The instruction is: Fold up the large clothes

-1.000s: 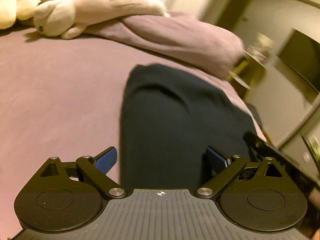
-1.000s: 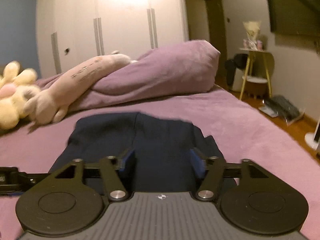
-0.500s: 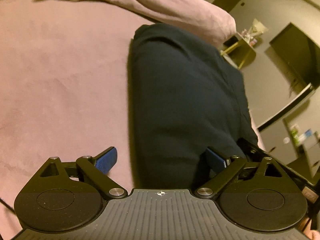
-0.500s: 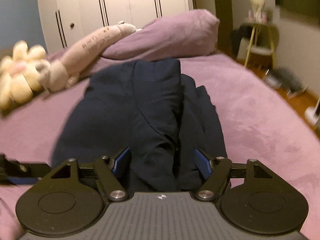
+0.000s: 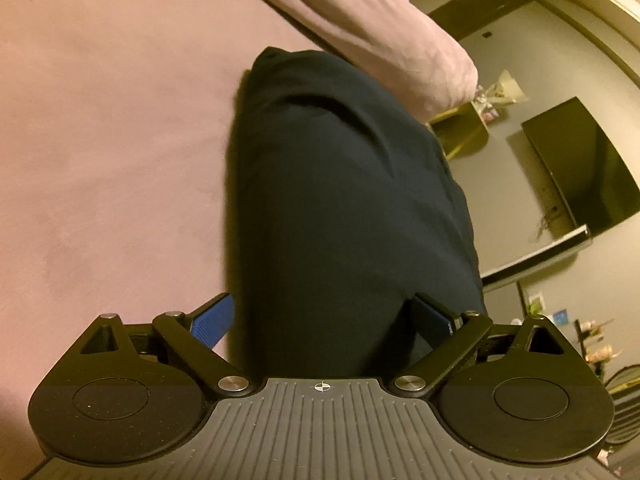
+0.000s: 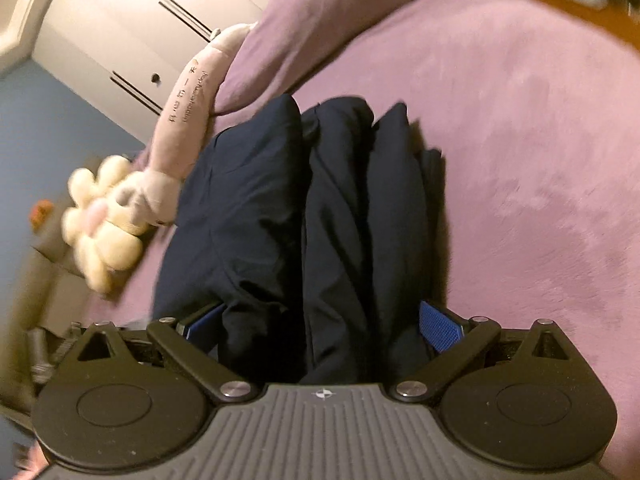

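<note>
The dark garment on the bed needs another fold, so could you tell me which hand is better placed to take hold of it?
Probably the right. The right gripper, jaws opening, has the bunched layers of the dark garment between its fingers. The left gripper is open over one smooth panel beside bare bedspread.

A purple bed [image 6: 520, 128] carries the folded navy garment [image 6: 320, 200]. Beside it lie a plush toy [image 6: 132, 196] and, seemingly, a bunched purple duvet [image 5: 384, 36].

Black gripper [image 5: 322, 320] linkages, silver screws, blue textured pads [image 5: 212, 318].
</note>
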Available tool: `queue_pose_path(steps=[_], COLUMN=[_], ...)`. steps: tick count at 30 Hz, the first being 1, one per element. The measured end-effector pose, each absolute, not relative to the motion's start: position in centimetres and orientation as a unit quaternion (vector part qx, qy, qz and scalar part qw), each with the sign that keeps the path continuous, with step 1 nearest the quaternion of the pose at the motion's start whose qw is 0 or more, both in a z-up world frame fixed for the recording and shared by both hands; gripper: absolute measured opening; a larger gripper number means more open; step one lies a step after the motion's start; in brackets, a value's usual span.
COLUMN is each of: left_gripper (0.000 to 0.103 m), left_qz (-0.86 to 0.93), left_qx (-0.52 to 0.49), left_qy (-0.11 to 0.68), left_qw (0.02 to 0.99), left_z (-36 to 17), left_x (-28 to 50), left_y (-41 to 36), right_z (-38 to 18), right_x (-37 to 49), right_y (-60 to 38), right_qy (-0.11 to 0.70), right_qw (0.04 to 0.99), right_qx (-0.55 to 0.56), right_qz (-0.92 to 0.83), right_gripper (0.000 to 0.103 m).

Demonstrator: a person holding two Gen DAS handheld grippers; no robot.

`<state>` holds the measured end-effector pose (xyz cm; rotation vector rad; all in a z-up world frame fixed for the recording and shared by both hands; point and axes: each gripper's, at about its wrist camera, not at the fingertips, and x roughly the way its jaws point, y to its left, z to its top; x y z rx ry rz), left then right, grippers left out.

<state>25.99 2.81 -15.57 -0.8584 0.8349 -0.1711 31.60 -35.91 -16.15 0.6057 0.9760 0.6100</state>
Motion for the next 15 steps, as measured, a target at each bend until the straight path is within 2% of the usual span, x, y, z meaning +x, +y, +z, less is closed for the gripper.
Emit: queue_pose_path(steps=[6, 9, 13, 15], left_gripper=[0.097, 0.098, 0.098, 0.094], left_qz=[-0.102, -0.112, -0.109, -0.103], left_qx=[-0.422, -0.422, -0.424, -0.423], left_qy=[0.392, 0.393, 0.393, 0.391], left_qw=[0.811, 0.809, 0.809, 0.811], left_z=[-16.5, -16.7, -16.8, -16.7], left_x=[27.3, 27.2, 27.3, 27.3], left_y=[2.7, 3.0, 3.3, 3.0], right_z=[-17.1, -18.2, -18.4, -18.1], right_x=[32.6, 34.0, 35.2, 35.5], right_y=[-38.7, -38.2, -37.0, -36.2], right_qy=[0.452, 0.481, 0.477, 0.475], right_qw=[0.756, 0.744, 0.741, 0.751], right_qx=[0.378, 0.372, 0.367, 0.352], right_qz=[0.286, 0.276, 0.298, 0.294], right_gripper=[0.099, 0.099, 0.099, 0.095])
